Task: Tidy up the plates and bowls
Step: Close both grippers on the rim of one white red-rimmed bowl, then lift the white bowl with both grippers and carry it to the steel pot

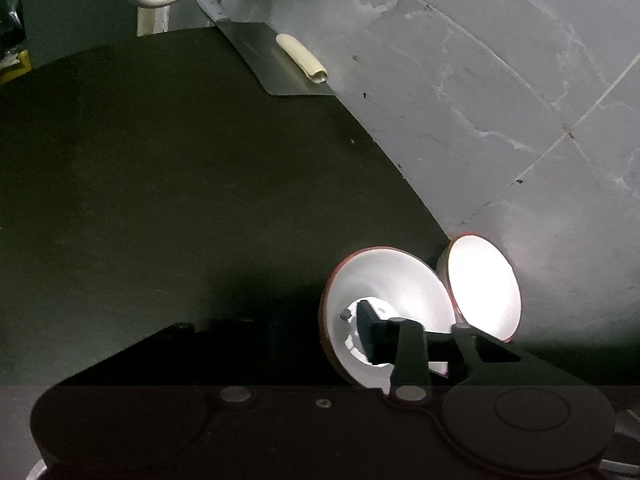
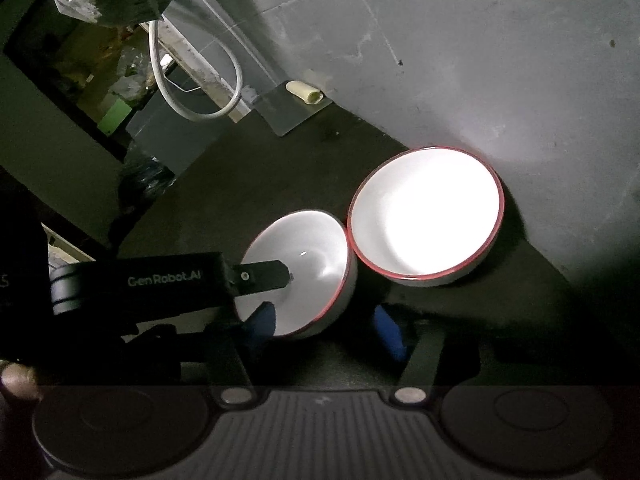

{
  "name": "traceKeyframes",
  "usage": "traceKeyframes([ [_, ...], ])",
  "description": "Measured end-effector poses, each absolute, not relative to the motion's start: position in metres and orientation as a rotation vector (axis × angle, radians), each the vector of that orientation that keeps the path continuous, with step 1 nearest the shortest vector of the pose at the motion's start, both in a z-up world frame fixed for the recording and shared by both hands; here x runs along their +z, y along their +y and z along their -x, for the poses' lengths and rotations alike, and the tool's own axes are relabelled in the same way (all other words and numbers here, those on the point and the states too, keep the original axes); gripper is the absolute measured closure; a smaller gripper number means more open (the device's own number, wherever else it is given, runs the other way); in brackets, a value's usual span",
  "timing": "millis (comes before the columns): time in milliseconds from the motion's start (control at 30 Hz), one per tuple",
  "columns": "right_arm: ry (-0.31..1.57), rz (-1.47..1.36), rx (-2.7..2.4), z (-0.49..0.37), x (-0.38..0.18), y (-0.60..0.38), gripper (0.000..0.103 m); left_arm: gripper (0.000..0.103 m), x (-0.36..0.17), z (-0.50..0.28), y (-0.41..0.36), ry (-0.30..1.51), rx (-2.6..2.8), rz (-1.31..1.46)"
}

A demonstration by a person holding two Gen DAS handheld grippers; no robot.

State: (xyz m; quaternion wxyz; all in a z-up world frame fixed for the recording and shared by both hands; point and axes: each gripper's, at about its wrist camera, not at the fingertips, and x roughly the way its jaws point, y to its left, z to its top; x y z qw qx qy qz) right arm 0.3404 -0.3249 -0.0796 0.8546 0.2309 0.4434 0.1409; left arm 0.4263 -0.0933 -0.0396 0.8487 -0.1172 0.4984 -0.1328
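Two white bowls with red rims sit side by side on a dark table [image 1: 160,180] against a grey wall. The near bowl [image 1: 384,280] [image 2: 312,252] has my left gripper [image 1: 320,330] straddling its left wall. One black finger [image 2: 264,276] reaches inside to the bowl's bottom, with white showing between its pad and the wall; the outer finger is lost in shadow. My right gripper [image 2: 326,326] stands over that bowl's near rim, one blue pad [image 2: 264,320] at the inside and the other [image 2: 388,332] well clear outside. The far bowl [image 1: 484,288] [image 2: 424,212] is untouched and brightly lit.
A flat metal sheet [image 1: 280,64] [image 2: 292,112] lies at the table's far end with a cream roll [image 1: 302,58] [image 2: 304,91] on it. A white hose [image 2: 200,80] loops behind it. Cluttered shelves [image 2: 100,80] stand at the back left. A person's thumb [image 2: 16,380] shows at the lower left.
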Motion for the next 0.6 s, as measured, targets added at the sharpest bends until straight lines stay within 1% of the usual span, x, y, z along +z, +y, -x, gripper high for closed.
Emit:
traceKeyframes([
  [100, 0.935, -0.484, 0.306, -0.343, -0.080, -0.325, 0.046, 0.079, -0.040, -0.427, -0.093, 1.057, -0.287, 0.251],
  [133, 0.936, -0.483, 0.308, -0.344, -0.080, -0.325, 0.049, 0.085, -0.040, -0.427, -0.094, 1.062, -0.291, 0.251],
  [167, 0.937, -0.484, 0.312, -0.344, -0.080, -0.325, 0.052, 0.088, -0.041, -0.428, -0.095, 1.066, -0.292, 0.250],
  [200, 0.939, -0.487, 0.318, -0.345, -0.081, -0.325, 0.052, 0.088, -0.040, -0.427, -0.096, 1.068, -0.292, 0.246],
  [267, 0.939, -0.495, 0.327, -0.346, -0.082, -0.326, 0.058, 0.089, -0.041, -0.426, -0.097, 1.068, -0.289, 0.240],
  [333, 0.943, -0.505, 0.338, -0.348, -0.084, -0.326, 0.062, 0.091, -0.041, -0.426, -0.096, 1.068, -0.289, 0.251],
  [500, 0.945, -0.487, 0.353, -0.347, -0.083, -0.324, 0.065, 0.092, -0.040, -0.420, -0.094, 1.066, -0.273, 0.249],
  [600, 0.944, -0.479, 0.371, -0.342, -0.080, -0.322, 0.065, 0.092, -0.032, -0.410, -0.092, 1.037, -0.266, 0.248],
])
